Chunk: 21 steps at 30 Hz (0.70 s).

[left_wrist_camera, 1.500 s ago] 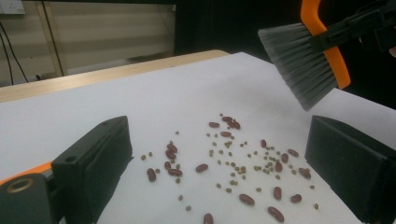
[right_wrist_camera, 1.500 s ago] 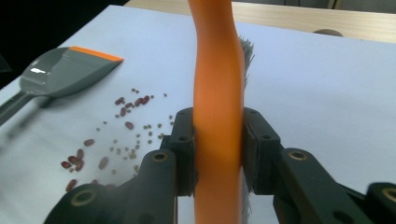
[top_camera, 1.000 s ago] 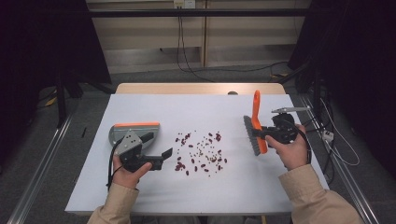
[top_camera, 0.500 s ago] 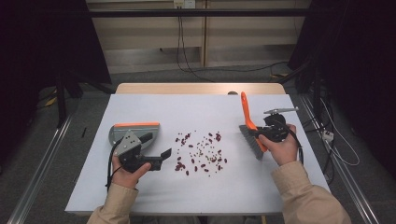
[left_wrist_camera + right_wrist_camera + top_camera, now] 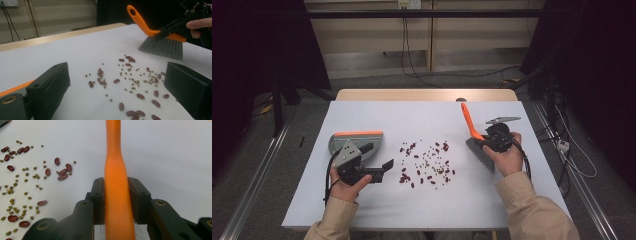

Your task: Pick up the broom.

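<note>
An orange-handled brush (image 5: 470, 122) with grey bristles (image 5: 162, 47) stands at the right of the white table (image 5: 412, 115), bristle tips on the surface. My right gripper (image 5: 482, 139) is shut on its handle (image 5: 115, 170); the jaws have just been opening slightly, with the handle still between the pads. Red and small green beans (image 5: 427, 162) lie scattered mid-table, left of the brush. My left gripper (image 5: 381, 171) rests at the left, open, nothing between its jaws, pointing at the beans (image 5: 132, 80). A grey dustpan (image 5: 362, 140) with an orange edge lies just behind it.
The table's wooden far edge (image 5: 422, 94) borders a floor with cables. Metal rails (image 5: 257, 170) run along both sides of the table. Bare white surface lies in front of the beans and behind them.
My right gripper has come down and slightly left with the brush; the handle now leans left and the bristles meet the table. The left gripper has stayed put.
</note>
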Available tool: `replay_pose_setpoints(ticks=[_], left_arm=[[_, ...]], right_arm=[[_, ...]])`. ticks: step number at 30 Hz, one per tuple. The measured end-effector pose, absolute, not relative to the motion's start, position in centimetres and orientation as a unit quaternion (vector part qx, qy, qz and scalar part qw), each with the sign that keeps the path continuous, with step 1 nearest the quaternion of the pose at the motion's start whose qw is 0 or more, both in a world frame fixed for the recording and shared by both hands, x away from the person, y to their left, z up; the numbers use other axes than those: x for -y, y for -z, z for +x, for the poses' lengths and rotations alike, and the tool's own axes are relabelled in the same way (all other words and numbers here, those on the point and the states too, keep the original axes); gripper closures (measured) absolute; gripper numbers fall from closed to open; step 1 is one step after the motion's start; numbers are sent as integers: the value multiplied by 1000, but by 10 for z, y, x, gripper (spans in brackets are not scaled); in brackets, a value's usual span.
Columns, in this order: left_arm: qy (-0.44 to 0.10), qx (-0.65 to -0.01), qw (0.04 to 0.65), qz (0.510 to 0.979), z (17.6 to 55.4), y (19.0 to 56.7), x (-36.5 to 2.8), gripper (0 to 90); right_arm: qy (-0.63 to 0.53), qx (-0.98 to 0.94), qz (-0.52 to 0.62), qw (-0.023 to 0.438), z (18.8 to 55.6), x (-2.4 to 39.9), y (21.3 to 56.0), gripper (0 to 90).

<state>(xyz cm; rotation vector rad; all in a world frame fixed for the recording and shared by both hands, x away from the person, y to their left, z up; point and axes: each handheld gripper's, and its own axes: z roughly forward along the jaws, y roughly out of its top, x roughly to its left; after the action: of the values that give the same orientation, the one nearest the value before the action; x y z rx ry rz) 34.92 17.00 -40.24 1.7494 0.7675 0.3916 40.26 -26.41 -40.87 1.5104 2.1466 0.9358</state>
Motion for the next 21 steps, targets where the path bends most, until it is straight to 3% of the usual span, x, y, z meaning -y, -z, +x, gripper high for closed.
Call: replay_pose_setpoints(ticks=[5,10,21], left_arm=[[-168,-325,561,743,349,402,-171,64],[-170,-326,559,743,348,402,-171,64],[-170,-323,556,747,348,402,-172,64]], right_arm=[[-345,-754,530,177,396,269,405,588],[-336,-761,527,176,385,274,401,586],[-328,-767,519,187,380,275,417,710]])
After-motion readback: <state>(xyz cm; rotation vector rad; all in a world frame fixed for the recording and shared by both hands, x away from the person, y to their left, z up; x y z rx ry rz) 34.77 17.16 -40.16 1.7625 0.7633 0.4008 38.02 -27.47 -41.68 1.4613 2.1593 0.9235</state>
